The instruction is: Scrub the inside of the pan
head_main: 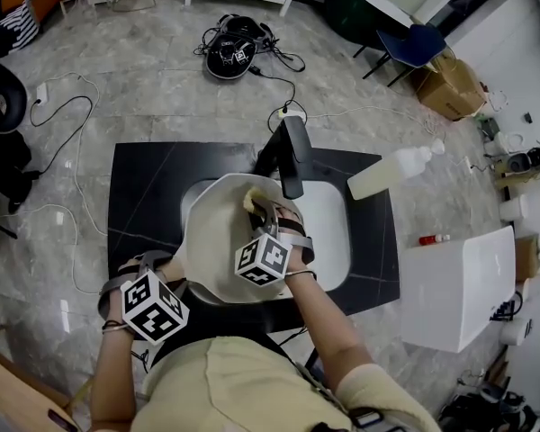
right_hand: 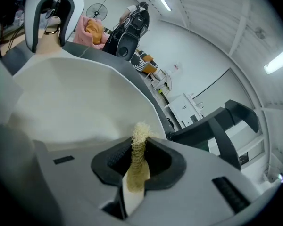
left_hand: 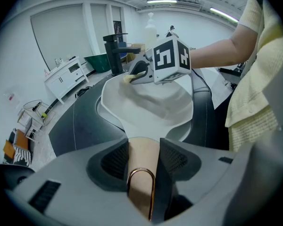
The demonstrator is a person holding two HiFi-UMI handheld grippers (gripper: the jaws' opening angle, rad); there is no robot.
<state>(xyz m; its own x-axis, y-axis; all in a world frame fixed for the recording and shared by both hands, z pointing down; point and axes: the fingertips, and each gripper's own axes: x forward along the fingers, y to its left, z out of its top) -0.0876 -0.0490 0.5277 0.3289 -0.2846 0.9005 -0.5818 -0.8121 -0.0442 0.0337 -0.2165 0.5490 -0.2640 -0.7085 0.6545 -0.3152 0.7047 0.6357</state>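
Head view, centre frame: a cream pan (head_main: 218,241) sits tilted over the sink (head_main: 331,228), left gripper (left_hand: 142,169) clamped on its handle (left_hand: 142,147). Right gripper (right_hand: 137,163) pinches a scrub pad (right_hand: 140,134) inside the pan's upper rim; scrubbing seems under way, remainder unclear.

We see a pan (head_main: 218,241) with a smooth, matt cream inside; its handle (left_hand: 142,157) ends in a shiny coppery metal loop (left_hand: 141,170). Our scrubber (right_hand: 137,161) is coarse and fibrous. The counter (head_main: 148,196) is polished dark stone.
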